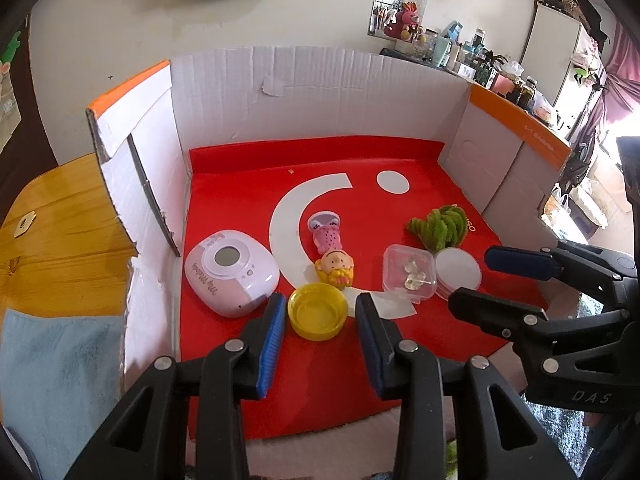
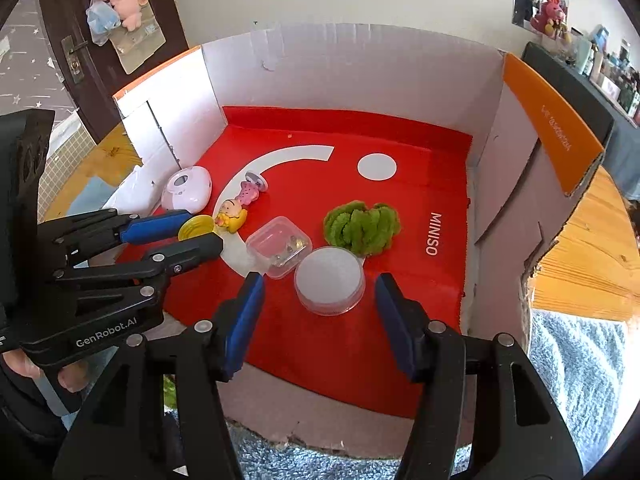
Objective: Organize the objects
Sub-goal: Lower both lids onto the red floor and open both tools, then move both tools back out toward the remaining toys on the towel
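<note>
Red mat (image 1: 248, 380): floor of cardboard box (image 1: 320, 92).
Left gripper (image 1: 320, 320): jaws apart, yellow cap (image 1: 317, 316) between, untouched.
Right gripper (image 2: 318, 304): jaws apart, flanking round clear case (image 2: 329, 280).

Bright daylight throughout. In the left wrist view a window (image 1: 624, 124) at far right is blown out to white glare. Red mat (image 2: 360, 200) evenly lit, saturated; shadows under objects soft and short. Strong fisheye bending with black vignette at the corners. Centre sharp; near edges slightly soft.
</note>
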The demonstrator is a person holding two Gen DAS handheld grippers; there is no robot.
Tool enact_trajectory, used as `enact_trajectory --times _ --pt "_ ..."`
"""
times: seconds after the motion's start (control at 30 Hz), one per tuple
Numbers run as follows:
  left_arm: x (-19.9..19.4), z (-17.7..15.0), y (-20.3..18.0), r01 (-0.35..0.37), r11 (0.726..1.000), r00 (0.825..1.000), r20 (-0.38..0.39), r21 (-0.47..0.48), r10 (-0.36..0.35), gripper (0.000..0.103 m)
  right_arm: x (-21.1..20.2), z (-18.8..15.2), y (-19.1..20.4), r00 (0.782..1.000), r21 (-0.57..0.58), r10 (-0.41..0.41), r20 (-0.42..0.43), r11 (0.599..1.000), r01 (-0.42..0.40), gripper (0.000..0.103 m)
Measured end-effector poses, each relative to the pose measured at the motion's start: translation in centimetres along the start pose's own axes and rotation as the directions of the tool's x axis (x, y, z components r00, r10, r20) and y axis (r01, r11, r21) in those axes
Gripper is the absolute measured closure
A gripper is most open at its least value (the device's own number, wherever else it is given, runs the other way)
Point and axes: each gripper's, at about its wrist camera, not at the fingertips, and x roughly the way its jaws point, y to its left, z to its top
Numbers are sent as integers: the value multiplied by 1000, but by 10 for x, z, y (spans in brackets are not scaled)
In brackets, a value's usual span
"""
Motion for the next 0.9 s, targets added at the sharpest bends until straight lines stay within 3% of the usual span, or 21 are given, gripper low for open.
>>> enact_trajectory --times 0.1,0.2,0.5,0.63,0.9 --pt "-4 -2 -1 1 1000 1000 3 -1 -1 64 -3 -1 2 1000 -6 -1 5 1000 1 42" --pt "-8 -3 -2 -7 1000 1000 13 -1 7 55 -8 -2 5 1000 -12 -1 13 1000 2 39" --pt "-25 -9 -2 -16 1000 999 34 -3 16 54 -19 -7 9 999 -21 -6 32 1000 7 33" --pt "-34 -13 -5 -24 1000 999 46 2 24 45 -26 -10 13 999 -26 -8 41 1000 9 33" --pt "-50 -20 -5 -27 1000 997 68 -6 27 40 -41 -18 20 998 -33 -15 62 999 17 27"
